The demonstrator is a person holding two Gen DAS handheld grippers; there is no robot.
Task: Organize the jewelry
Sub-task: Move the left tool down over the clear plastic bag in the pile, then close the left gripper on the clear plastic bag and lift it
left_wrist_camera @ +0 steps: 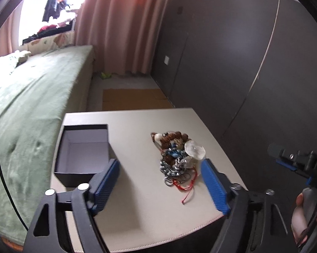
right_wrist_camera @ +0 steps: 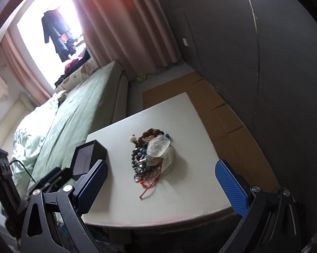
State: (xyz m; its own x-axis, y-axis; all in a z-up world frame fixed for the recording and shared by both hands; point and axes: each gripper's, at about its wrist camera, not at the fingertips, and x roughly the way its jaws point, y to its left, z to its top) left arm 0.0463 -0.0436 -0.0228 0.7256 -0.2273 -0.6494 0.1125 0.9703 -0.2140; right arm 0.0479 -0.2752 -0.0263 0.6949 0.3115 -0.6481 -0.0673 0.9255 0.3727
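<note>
Two tools, left tool (left_wrist_camera: pixel 160 186) and right tool (right_wrist_camera: pixel 161 186), hang spread and empty over the table's (left_wrist_camera: pixel 137 210) near edge, jewelry pile (left_wrist_camera: pixel 177 158) ahead mid-table, its long axis running away, nearer the left.

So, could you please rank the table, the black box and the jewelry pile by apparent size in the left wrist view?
1. Table
2. Box
3. Pile, though it looks nearly as big as the box.
</note>
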